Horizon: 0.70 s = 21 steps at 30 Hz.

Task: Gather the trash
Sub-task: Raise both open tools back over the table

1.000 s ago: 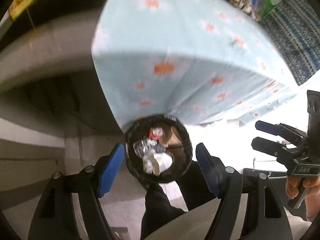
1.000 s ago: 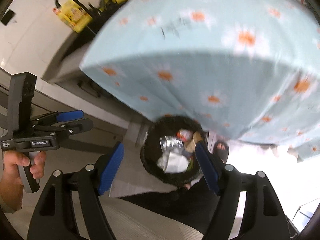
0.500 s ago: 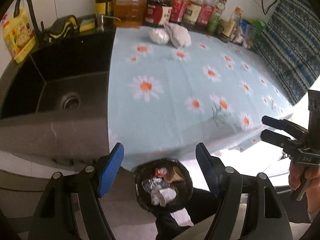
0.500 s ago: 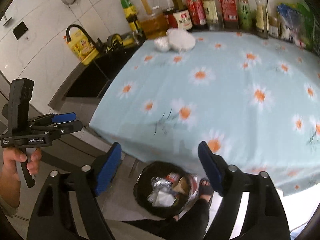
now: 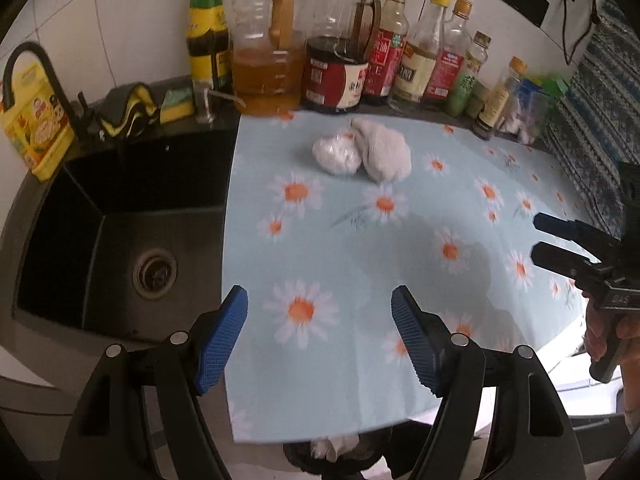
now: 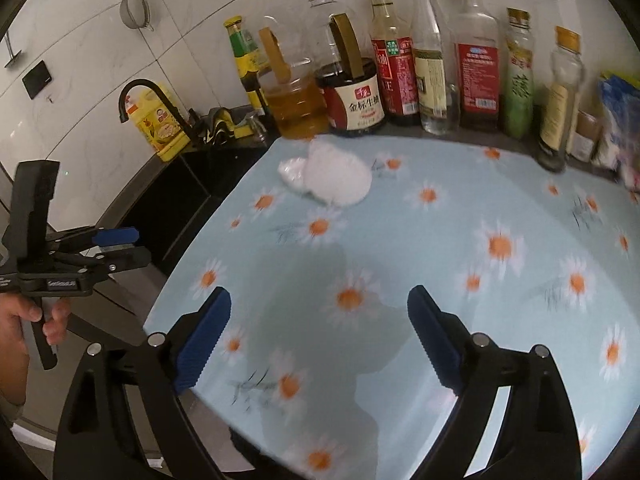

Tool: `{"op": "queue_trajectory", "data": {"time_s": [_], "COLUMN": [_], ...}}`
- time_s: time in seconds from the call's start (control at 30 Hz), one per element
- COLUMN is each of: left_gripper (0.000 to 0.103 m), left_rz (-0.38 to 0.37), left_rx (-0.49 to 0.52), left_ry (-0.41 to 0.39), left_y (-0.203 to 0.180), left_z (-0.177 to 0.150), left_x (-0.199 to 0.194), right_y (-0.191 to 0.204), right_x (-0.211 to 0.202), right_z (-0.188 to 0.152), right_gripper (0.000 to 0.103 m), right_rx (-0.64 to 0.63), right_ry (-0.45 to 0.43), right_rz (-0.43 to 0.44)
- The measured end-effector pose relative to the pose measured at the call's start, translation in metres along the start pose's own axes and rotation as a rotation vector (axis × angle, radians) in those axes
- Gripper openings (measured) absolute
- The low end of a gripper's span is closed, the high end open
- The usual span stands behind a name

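Note:
Two crumpled white wads lie together at the back of the daisy-print counter cloth (image 5: 360, 264): a plastic wad (image 5: 335, 155) and a paper wad (image 5: 385, 155) to its right. In the right wrist view they show as the plastic wad (image 6: 291, 171) and paper wad (image 6: 338, 176). My left gripper (image 5: 319, 336) is open and empty above the cloth's front. My right gripper (image 6: 319, 338) is open and empty too, well short of the wads. The black trash bin (image 5: 336, 450) with white trash peeks out below the counter's front edge.
A black sink (image 5: 120, 232) with a tap (image 5: 36, 80) lies left of the cloth. A row of oil and sauce bottles (image 5: 344, 48) stands along the tiled back wall. A yellow detergent jug (image 5: 36, 128) and a sponge (image 5: 176, 106) sit behind the sink.
Both grippers have swung up from looking down at the trash bin under the counter edge to facing the counter top and the wads. Both stayed open and empty.

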<state>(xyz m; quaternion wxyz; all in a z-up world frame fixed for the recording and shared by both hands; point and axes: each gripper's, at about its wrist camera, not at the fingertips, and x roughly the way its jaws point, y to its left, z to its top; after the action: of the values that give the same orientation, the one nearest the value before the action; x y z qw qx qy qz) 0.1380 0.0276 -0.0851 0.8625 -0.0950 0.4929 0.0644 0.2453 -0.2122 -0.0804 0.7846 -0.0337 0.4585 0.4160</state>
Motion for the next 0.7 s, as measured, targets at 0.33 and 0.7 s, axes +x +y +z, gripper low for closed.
{"op": "queue_trajectory", "data": {"time_s": [0.33,0.7], "left_gripper": [0.073,0.073], "left_rz": [0.039,0.083], "left_rx": [-0.068,-0.178], "left_ry": [0.070,0.113], "left_y": [-0.007,0.003], "left_z": [0.044,0.064], "left_x": [0.049,0.080], "right_y": [-0.041,-0.051], "right_x": [0.064,0.135], "right_z": [0.064,0.106], "right_gripper": [0.089,0.084], "right_rx": [-0.066,-0.155], "right_ry": [0.037,0.117], "right_rz": [0.079,0.167]}}
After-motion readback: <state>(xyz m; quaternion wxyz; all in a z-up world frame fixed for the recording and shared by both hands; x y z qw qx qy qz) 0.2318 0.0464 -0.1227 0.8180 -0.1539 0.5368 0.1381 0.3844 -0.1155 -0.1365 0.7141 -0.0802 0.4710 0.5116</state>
